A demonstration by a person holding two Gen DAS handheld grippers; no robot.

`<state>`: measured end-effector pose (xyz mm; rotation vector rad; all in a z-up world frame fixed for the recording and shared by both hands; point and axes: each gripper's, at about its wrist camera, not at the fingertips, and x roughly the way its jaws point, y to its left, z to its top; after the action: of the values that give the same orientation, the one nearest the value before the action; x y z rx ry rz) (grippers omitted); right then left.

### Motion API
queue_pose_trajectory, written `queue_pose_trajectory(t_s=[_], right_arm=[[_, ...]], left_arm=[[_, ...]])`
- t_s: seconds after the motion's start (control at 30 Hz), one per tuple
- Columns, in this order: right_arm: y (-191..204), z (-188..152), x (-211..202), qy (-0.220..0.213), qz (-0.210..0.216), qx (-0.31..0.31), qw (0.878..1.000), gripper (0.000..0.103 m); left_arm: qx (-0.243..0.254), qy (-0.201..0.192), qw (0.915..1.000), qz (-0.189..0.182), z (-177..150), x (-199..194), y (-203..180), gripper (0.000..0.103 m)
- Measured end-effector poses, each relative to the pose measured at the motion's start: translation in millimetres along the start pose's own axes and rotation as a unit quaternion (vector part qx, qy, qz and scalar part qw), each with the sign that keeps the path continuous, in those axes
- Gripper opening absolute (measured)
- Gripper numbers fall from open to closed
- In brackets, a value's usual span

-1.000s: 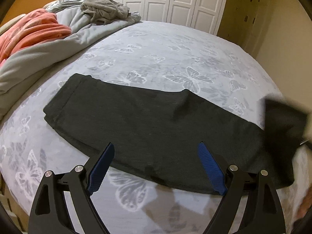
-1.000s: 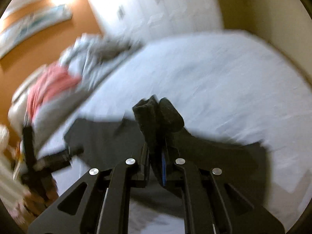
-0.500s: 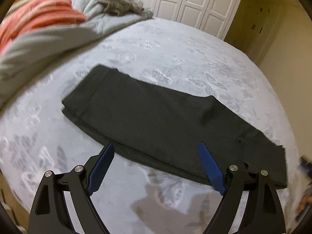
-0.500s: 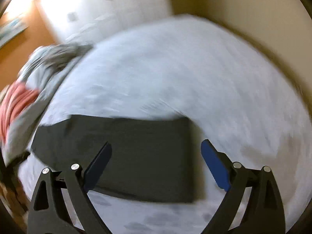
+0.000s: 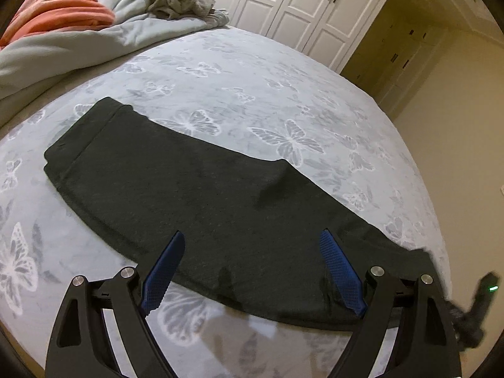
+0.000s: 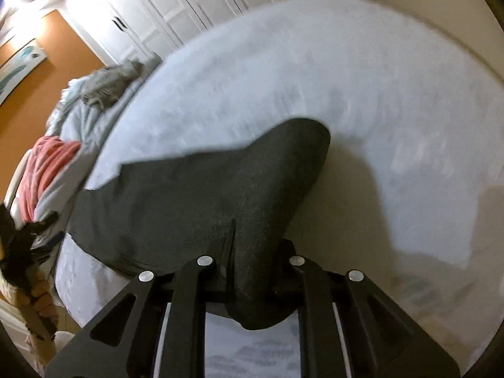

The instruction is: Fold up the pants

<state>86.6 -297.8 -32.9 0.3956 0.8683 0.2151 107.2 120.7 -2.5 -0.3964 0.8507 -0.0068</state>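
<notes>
Two grippers: my right gripper (image 6: 249,286) clenches the dark pants (image 5: 195,195) hem end, left gripper (image 5: 252,267) hangs released at 6 o'clock. Mid-fold; next, carry hem toward waistband at 10 o'clock.

White panelled wardrobe doors (image 5: 302,9), orange wall (image 6: 34,100), butterfly-print bed (image 5: 283,100).

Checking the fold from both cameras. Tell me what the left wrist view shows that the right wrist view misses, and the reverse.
Only the left wrist view: the butterfly print on the bed sheet, the pants' full flat length, and the open left hand-held gripper above their near edge. Only the right wrist view: the right hand-held gripper shut on one raised end of the pants, and a framed picture. Both: pants, bed, coral blanket, white wardrobe doors.
</notes>
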Motion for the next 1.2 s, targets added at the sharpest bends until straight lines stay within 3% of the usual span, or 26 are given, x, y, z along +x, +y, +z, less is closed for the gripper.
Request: queue_pose_trajectory(t_s=[0.13, 0.27, 0.3, 0.37, 0.43, 0.47, 0.53, 0.57, 0.6, 0.63, 0.67, 0.77, 0.9, 0.97, 1.0, 1.03, 1.07, 1.13, 1.2], right_arm=[[2.1, 2.2, -41.1, -0.031, -0.011, -0.031, 0.999, 0.012], [-34.0, 0.2, -70.1, -0.049, -0.072, -0.014, 0.996, 0.01], [-52.4, 0.0, -77.8, -0.05, -0.1, 0.002, 0.994, 0.01], [-82.7, -3.4, -75.9, -0.011, -0.153, 0.002, 0.988, 0.021], [-102.5, -8.2, -67.1, 0.017, -0.296, 0.001, 0.955, 0.023], [-103.0, -8.1, -72.6, 0.002, -0.333, 0.002, 0.943, 0.023], [-78.4, -6.3, -100.5, -0.069, -0.255, 0.003, 0.965, 0.027], [-54.3, -6.1, -102.3, -0.082, -0.208, -0.023, 0.974, 0.046], [-33.7, -7.2, -96.5, -0.077, -0.179, -0.053, 0.979, 0.059], [-13.2, -10.6, -86.6, -0.067, -0.154, -0.081, 0.982, 0.08], [17.9, -18.4, -63.8, -0.045, -0.118, -0.117, 0.985, 0.078], [72.4, -37.3, -10.1, 0.018, -0.077, -0.182, 0.98, 0.07], [119.0, -51.5, 49.3, 0.046, -0.114, -0.234, 0.964, 0.069], [111.0, -51.3, 71.1, 0.062, -0.154, -0.22, 0.961, 0.043], [99.2, -48.5, 76.6, 0.072, -0.148, -0.201, 0.966, 0.04], [94.2, -42.8, 77.0, 0.069, -0.142, -0.184, 0.97, 0.018], [90.0, -37.9, 74.9, 0.068, -0.141, -0.174, 0.972, 0.011], [87.0, -16.2, 48.6, 0.034, -0.111, -0.132, 0.984, 0.011], [89.5, 5.6, 3.6, -0.038, -0.081, -0.105, 0.99, 0.011]], left_arm=[[0.019, 0.008, 0.9997, 0.015, -2.9, 3.9, 0.3, 0.085], [0.023, 0.021, 0.9992, 0.025, -4.5, 7.9, 1.9, 0.085], [0.025, 0.022, 0.9991, 0.026, -5.1, 8.7, 1.4, 0.085], [0.031, 0.025, 0.9988, 0.03, -8.0, 11.6, -2.7, 0.085], [0.043, 0.033, 0.998, 0.031, -11.9, 16.5, -10.6, 0.085], [0.048, 0.035, 0.9977, 0.032, -13.8, 17.6, -14.0, 0.085], [0.056, 0.032, 0.9974, 0.033, -17.6, 17.5, -19.8, 0.085], [0.059, 0.031, 0.9973, 0.033, -18.7, 17.6, -21.6, 0.085], [0.064, 0.029, 0.997, 0.034, -20.8, 17.7, -24.6, 0.085], [0.067, 0.028, 0.9967, 0.036, -22.4, 18.0, -26.4, 0.085], [0.072, 0.027, 0.9963, 0.038, -25.0, 18.7, -28.3, 0.085], [0.085, 0.03, 0.9948, 0.048, -28.7, 20.7, -30.6, 0.085], [0.088, 0.032, 0.9948, 0.041, -29.0, 18.4, -27.3, 0.085], [0.089, 0.034, 0.9948, 0.038, -27.9, 16.0, -22.8, 0.085], [0.09, 0.035, 0.9946, 0.038, -26.6, 13.7, -18.7, 0.085], [0.09, 0.035, 0.9947, 0.037, -25.4, 11.7, -15.3, 0.085], [0.089, 0.037, 0.9948, 0.033, -23.8, 8.6, -10.8, 0.085], [0.087, 0.035, 0.9951, 0.032, -19.4, 0.2, 0.6, 0.085], [0.079, 0.029, 0.996, 0.031, -16.4, -7.5, 12.0, 0.085]])
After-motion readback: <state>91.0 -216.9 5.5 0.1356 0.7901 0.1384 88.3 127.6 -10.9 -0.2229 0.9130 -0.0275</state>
